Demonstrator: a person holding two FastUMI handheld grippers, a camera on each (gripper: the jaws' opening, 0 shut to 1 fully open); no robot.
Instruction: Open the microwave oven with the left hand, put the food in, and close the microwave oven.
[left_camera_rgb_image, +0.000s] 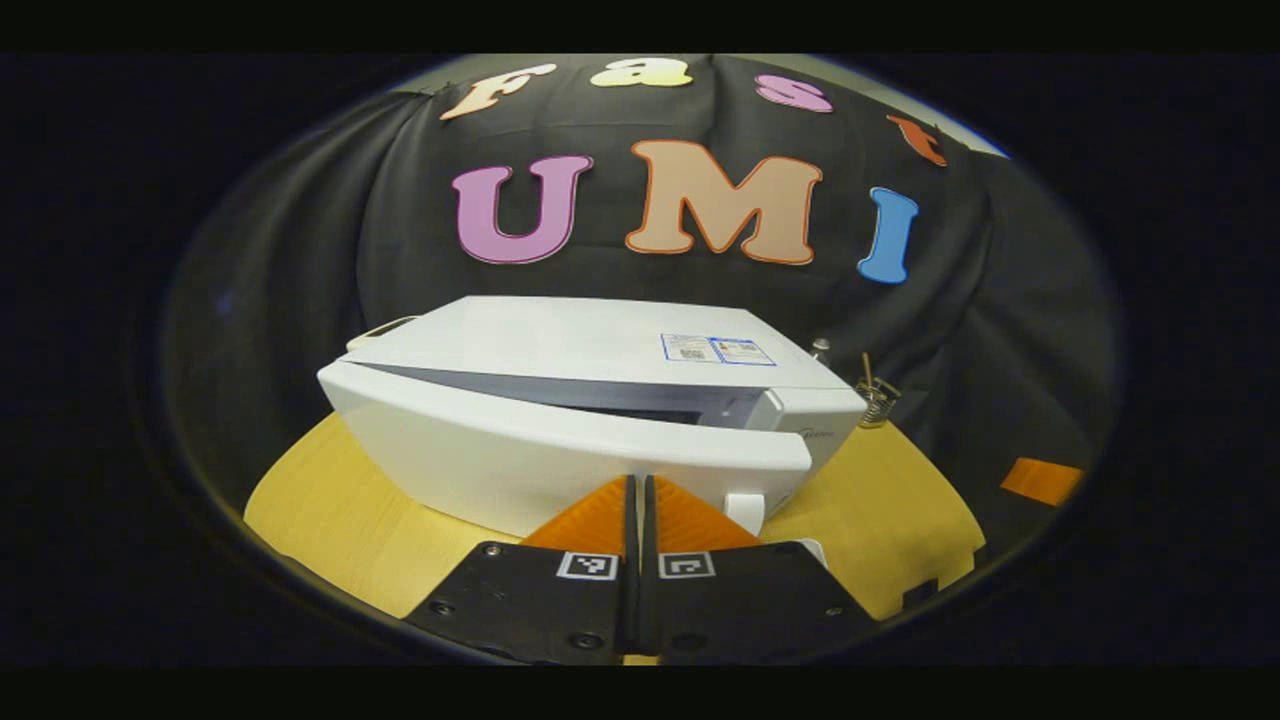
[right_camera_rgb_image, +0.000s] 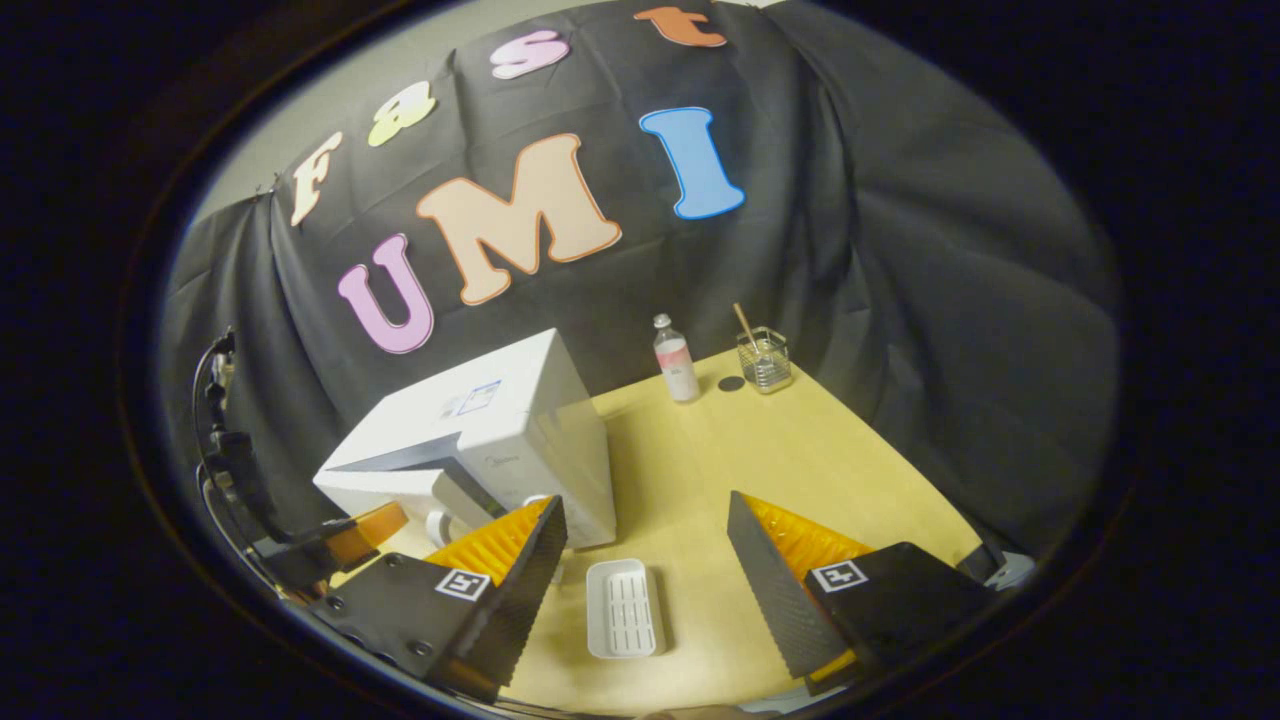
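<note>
On the yellow wooden counter (right_camera_rgb_image: 760, 450), the boxy white microwave oven (left_camera_rgb_image: 600, 400) is barely ajar, its door (left_camera_rgb_image: 560, 450) faced by the pressed-together left tongs (left_camera_rgb_image: 640, 510); the door must next be swung wide before the white slotted tray (right_camera_rgb_image: 626, 607) between the spread right tongs (right_camera_rgb_image: 645, 560) is lifted in.

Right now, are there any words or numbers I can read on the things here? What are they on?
Stickers on top of the microwave oven: two labels, print too small to read.
Brand mark on the microwave's front right panel: too faint and blurred to read.
Bottle label: too small to read.
Square coded tags on the left gripper and right gripper: patterns, no words.
</note>
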